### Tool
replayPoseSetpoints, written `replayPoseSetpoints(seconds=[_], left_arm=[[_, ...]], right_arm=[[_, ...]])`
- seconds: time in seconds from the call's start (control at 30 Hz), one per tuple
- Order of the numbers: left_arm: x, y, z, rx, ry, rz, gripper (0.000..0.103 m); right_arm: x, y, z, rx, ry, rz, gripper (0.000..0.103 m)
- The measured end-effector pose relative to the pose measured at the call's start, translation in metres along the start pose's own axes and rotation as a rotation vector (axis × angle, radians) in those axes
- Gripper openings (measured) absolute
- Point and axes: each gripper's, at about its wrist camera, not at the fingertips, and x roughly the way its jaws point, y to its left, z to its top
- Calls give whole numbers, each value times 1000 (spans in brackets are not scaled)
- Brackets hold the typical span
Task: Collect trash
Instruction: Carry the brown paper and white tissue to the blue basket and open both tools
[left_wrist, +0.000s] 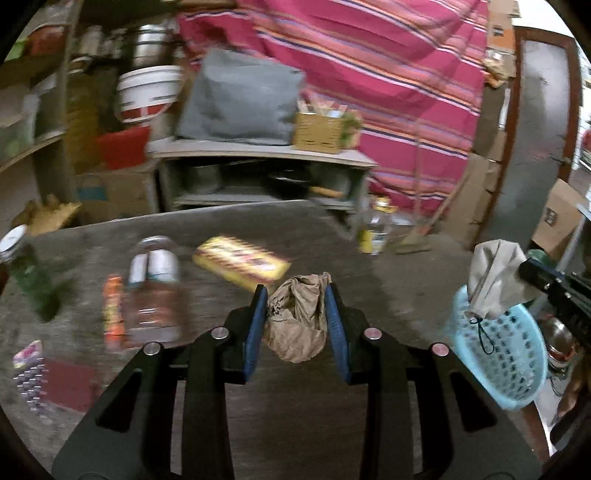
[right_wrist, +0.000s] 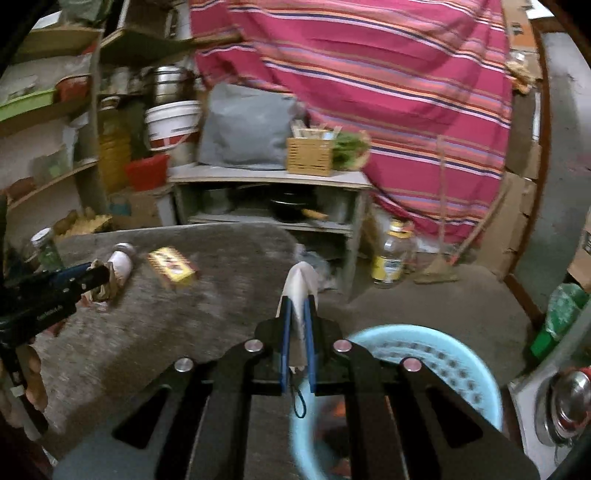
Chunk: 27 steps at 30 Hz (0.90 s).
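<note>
In the left wrist view my left gripper (left_wrist: 297, 290) is shut on a crumpled brown paper (left_wrist: 295, 325) above the grey table (left_wrist: 351, 258). At the right my right gripper (left_wrist: 526, 269) holds a pale bag with a dark string (left_wrist: 495, 277) above the light blue basket (left_wrist: 513, 369). In the right wrist view the right gripper (right_wrist: 297, 301) is shut on that pale bag (right_wrist: 301, 278), and the basket (right_wrist: 454, 354) sits just below it. My left gripper (right_wrist: 103, 275) shows at the left edge with the brown paper (right_wrist: 101, 293).
On the table lie a yellow box (left_wrist: 242, 262), a clear jar on its side (left_wrist: 157, 291), an orange wrapper (left_wrist: 112, 314), a green bottle (left_wrist: 31, 273) and a red notebook (left_wrist: 62, 380). An oil bottle (right_wrist: 391, 258) stands on the floor by a shelf unit (right_wrist: 273, 181).
</note>
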Motion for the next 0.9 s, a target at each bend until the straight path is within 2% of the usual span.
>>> replayPoseSetpoints(seconds=[0.13, 0.23, 0.4, 0.77, 0.9], left_arm=[[12, -59, -5, 55, 11, -65, 31], [17, -100, -13, 118, 10, -86, 31], [27, -145, -21, 142, 38, -142, 31], [56, -212, -26, 165, 110, -242, 33], [57, -228, -24, 176, 108, -257, 41]], right_arm=[[-6, -50, -12, 43, 20, -33, 8], [-8, -79, -20, 68, 37, -60, 8], [-11, -117, -34, 120, 49, -86, 8], [-9, -139, -43, 164, 55, -100, 8], [-12, -145, -45, 187, 47, -106, 8]])
